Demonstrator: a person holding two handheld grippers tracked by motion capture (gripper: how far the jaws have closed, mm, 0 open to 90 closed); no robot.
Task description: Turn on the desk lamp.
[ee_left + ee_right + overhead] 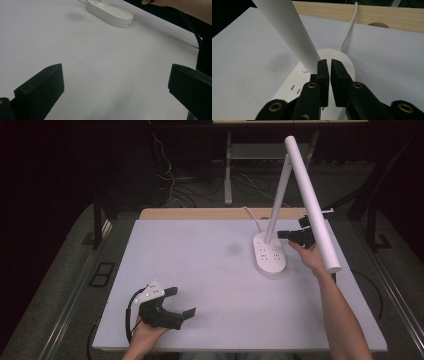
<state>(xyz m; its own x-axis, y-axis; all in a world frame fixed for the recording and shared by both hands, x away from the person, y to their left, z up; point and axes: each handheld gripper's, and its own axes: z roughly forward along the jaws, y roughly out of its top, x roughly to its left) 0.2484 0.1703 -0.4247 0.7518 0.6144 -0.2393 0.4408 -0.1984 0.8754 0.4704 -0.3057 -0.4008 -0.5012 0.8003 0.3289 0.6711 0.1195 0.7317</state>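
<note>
The desk lamp (272, 251) stands near the far right corner of the white table (210, 285), its oval base flat on the surface and its cord going over the far edge. The right gripper (286, 235) is just beside the lamp's slanted post, above the base, jaws pressed almost together with nothing between them. A small blue light (304, 68) glows on the base, so I judge a button press is being made or is just finished. The left gripper (181, 301) rests near the front left corner, jaws spread wide and empty; it seems to have no part yet.
</note>
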